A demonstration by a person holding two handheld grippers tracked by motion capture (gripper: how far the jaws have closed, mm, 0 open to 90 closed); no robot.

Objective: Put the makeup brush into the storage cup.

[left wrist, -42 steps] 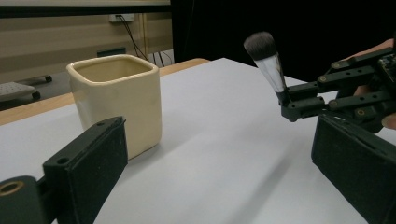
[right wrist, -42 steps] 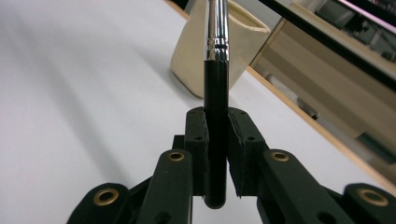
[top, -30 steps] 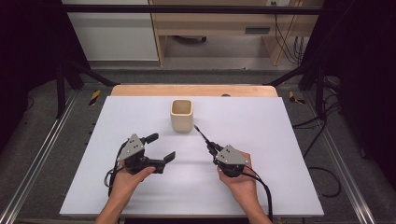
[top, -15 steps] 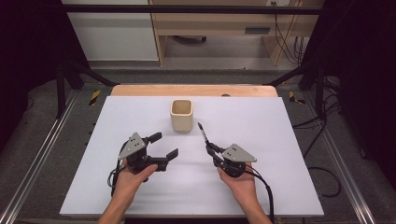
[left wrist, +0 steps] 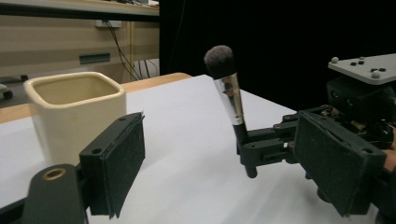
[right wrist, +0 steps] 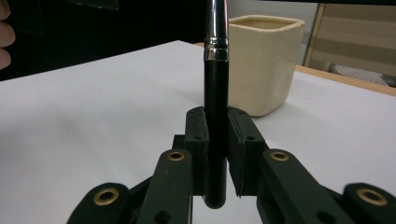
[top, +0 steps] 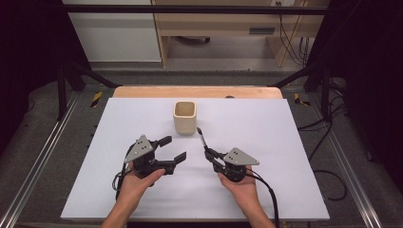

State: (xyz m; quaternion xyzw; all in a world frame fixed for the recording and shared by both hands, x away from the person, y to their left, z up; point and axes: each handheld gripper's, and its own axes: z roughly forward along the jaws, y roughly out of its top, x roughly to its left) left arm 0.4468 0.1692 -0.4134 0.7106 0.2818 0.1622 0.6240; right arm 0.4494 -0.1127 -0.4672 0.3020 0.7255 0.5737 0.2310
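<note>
1. Tilting upward is the main change: the makeup brush (top: 201, 137) lay closer to flat a second ago, its head pointing off toward the cup (top: 184, 117); now it stands steeper, bristles up, handle end down.
2. The right gripper (top: 209, 154) is clamped on the black lower handle — its own view has both pads pressed against the shaft, with the silver ferrule above them.
3. The left gripper (top: 172, 148) has barely moved; its jaws stand wide apart with nothing between them, low over the white table (top: 285, 142).
4. The brush sits just right of and nearer than the cream cup, not over its mouth.
5. My reading: uprighting the brush readies it for the cup — yet handle-down entry needs a lift and a carry across to the opening first.
</note>
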